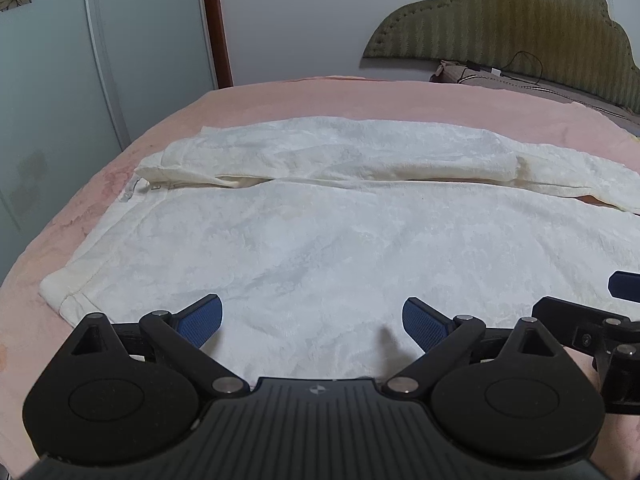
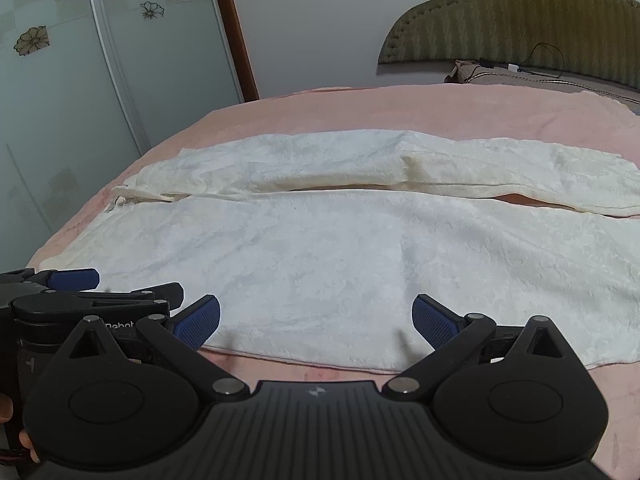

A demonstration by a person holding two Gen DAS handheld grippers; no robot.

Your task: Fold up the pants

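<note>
Nearest, the left tool [image 1: 312, 320] hangs low over the near part of the white pants [image 1: 320, 240], its blue-padded fingers [image 1: 202, 318] spread wide with nothing between them. Just to its right, the right tool [image 2: 316, 320] is likewise released, its blue pads [image 2: 436, 322] parted above the near hem line of the cloth, where the fabric edge meets the pink bed cover [image 2: 360, 108]. The two tools sit side by side, close together, each catching the other at the margin of its own view.

The pants lie spread flat across the bed, running from the left edge toward the right edge. The nearer leg is broad and smooth; the farther leg [image 1: 340, 152] lies alongside it, with a narrow seam of shadow between them. A small tag and drawstring [image 1: 132, 190] show at the left end, close to the bed's left edge.

Beyond the pants, bare pink cover reaches the far edge. At the far right corner stands a padded olive headboard [image 1: 520, 20], with a dark cable [image 1: 524, 68] trailing below it.
</note>
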